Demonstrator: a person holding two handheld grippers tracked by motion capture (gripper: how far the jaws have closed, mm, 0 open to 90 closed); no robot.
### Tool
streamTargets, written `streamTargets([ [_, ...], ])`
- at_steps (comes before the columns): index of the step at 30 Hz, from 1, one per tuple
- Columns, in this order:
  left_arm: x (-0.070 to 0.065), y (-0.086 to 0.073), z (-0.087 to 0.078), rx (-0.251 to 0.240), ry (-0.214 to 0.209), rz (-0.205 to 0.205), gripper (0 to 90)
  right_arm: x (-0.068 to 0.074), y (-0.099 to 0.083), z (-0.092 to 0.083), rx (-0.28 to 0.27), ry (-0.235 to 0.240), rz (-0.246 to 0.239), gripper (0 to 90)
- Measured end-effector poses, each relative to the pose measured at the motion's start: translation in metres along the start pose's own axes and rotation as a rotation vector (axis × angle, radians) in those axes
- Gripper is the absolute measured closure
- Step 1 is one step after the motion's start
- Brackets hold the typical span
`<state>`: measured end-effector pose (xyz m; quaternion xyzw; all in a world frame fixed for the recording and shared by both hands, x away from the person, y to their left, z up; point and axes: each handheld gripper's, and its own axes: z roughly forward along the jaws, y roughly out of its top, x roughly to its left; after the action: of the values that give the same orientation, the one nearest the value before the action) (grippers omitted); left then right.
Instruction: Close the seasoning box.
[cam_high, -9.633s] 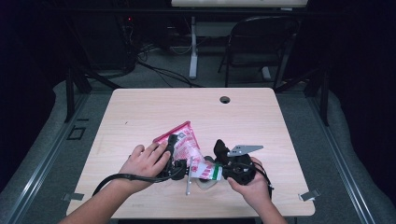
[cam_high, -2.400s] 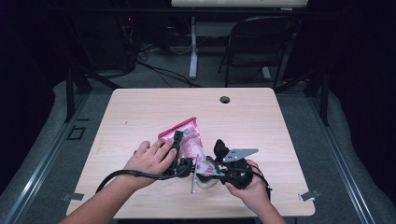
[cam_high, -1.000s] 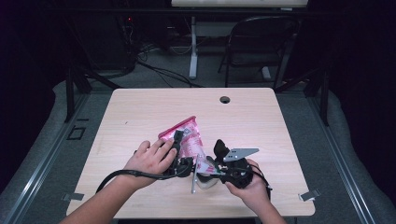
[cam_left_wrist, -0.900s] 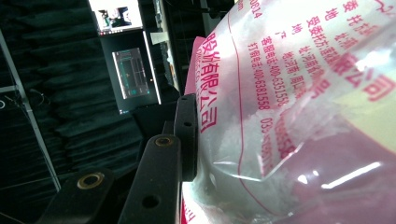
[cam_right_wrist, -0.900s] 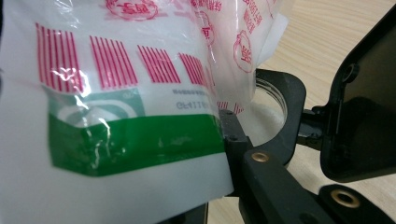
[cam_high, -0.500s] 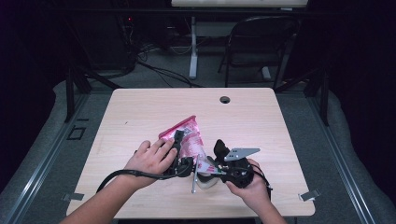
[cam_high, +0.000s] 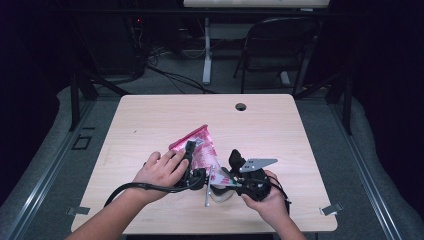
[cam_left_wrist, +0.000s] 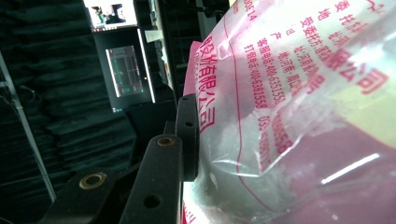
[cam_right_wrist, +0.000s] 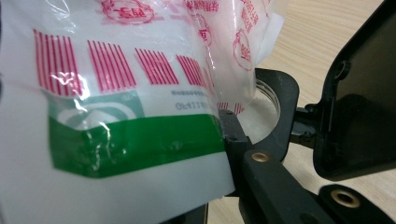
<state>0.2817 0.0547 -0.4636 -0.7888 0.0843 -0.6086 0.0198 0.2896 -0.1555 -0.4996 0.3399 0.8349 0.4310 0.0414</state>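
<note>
High view: the plastic bag (cam_high: 197, 150) sits a bit toward 7 o'clock from the middle of the wooden table (cam_high: 150, 115), lying slanted, with its pink top corner aimed at about 11 o'clock and its lower end down between the two hands. It's a crinkly clear-and-white pouch with a hot pink top band and red Chinese print all over. In the right gripper view you also get rows of red bars like a barcode pattern, a round red stamp logo near the top, and a green stripe across a white label. Looks filled with something white and grainy.

The left gripper (cam_high: 192, 167) comes in from 8 o'clock and its jaws are clamped on the bag's side; in the left gripper view one black jaw presses right into the film. The right gripper (cam_high: 227, 177) comes in from 4 o'clock and is pinching the bag's lower end, jaws squeezed tight on the plastic.
</note>
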Motion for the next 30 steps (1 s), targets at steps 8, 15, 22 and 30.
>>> streamTargets([
  [8, -0.004, -0.008, 0.000, 0.003, -0.023, -0.082, 76.6, 0.003, 0.002, 0.001, -0.018, -0.002, 0.002, 90.0],
  [15, -0.005, -0.013, -0.001, 0.000, -0.037, -0.131, 77.0, 0.004, 0.005, 0.000, -0.025, -0.001, -0.001, 90.0],
  [22, -0.004, -0.016, -0.004, -0.009, -0.043, -0.174, 77.4, 0.006, 0.007, -0.002, -0.040, -0.002, -0.006, 90.0],
  [30, -0.004, -0.020, -0.006, -0.006, -0.063, -0.213, 77.7, 0.008, 0.009, -0.004, -0.055, -0.007, -0.010, 90.0],
])
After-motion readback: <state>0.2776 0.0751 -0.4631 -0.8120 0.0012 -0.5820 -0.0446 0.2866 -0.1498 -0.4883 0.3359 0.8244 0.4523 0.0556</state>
